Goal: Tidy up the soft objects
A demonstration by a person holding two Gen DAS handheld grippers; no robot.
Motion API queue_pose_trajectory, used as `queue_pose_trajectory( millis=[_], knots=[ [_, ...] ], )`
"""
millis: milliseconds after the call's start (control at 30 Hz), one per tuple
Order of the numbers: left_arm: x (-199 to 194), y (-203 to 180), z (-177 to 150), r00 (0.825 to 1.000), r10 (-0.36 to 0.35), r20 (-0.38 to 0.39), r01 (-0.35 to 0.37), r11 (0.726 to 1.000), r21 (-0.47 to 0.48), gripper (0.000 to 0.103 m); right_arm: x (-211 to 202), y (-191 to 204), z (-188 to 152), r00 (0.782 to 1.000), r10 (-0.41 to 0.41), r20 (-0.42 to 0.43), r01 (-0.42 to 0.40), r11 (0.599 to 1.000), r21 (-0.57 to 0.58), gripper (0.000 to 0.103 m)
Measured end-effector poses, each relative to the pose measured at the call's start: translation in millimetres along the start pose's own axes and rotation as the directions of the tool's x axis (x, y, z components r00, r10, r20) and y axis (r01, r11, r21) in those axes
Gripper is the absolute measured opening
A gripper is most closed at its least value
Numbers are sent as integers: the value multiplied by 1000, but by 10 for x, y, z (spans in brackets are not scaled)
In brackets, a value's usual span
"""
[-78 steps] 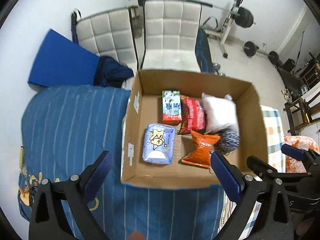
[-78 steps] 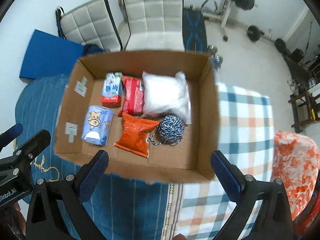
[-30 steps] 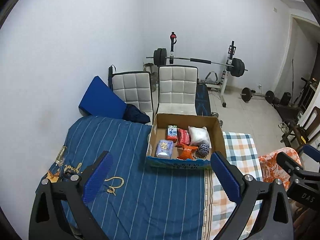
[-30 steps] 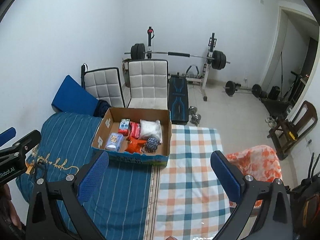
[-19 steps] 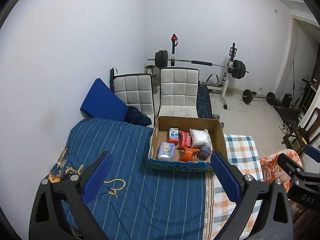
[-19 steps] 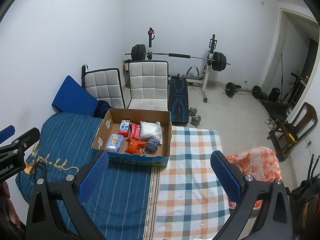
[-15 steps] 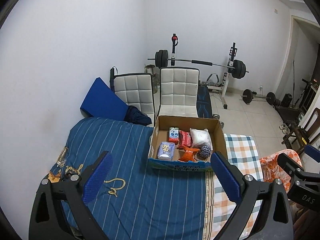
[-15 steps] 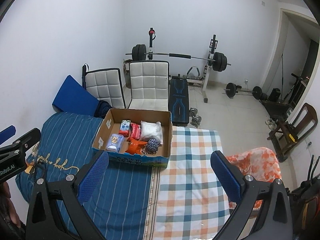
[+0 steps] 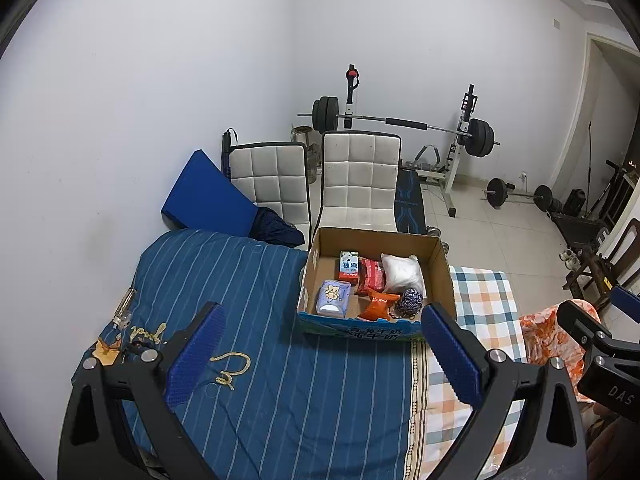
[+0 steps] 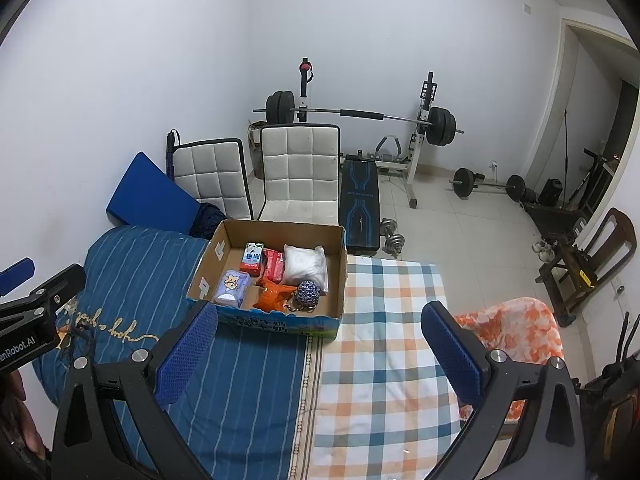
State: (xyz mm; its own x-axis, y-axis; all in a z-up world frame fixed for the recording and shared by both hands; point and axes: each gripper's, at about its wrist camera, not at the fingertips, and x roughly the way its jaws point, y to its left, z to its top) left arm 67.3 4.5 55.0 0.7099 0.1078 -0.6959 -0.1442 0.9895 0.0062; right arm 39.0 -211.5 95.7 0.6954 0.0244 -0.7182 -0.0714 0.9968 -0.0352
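Landmark: cardboard box (image 9: 443, 276), open-topped, on the bed at the seam between blue striped cover (image 9: 256, 312) and checked cover (image 10: 384, 344).
Box, far row: milk carton (image 9: 349, 265) at the left, red packet (image 9: 372, 276) beside it, white pillow-like bag (image 9: 402, 274) at the right — packed close together.
Box, near row: pale blue tissue pack (image 9: 333, 298) at the left, orange snack bag (image 9: 378, 309) in the middle, blue-and-white yarn ball (image 9: 412, 300) at the right, touching the orange bag.
Left gripper (image 9: 320, 354): held high, well back from the box; fingers spread wide, holding nothing.
Right gripper (image 10: 320, 354): likewise held high and back from the box; fingers spread wide, nothing between them.
Behind the box: two white quilted chairs (image 10: 298, 172), a blue cushion (image 10: 150, 196) leaning on the wall to their left.
Further back: barbell rack (image 10: 360, 114) — weight bench (image 10: 360, 204) just beyond the box's far right corner.
Right of the box: orange-and-white blanket (image 10: 516, 328) at the bed edge.
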Motion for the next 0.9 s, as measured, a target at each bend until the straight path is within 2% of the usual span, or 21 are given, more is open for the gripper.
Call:
queue_pose_trajectory(
  millis=[400, 900],
  knots=[
    [1, 7, -8, 1000, -1, 4, 1, 1000, -3, 100, -40, 101, 159, 1000, 12, 24, -12, 1000, -18, 103],
    [-16, 41, 10, 1000, 3, 9, -3, 1000, -8, 100, -64, 100, 177, 999, 29, 29, -28, 999, -17, 103]
  ],
)
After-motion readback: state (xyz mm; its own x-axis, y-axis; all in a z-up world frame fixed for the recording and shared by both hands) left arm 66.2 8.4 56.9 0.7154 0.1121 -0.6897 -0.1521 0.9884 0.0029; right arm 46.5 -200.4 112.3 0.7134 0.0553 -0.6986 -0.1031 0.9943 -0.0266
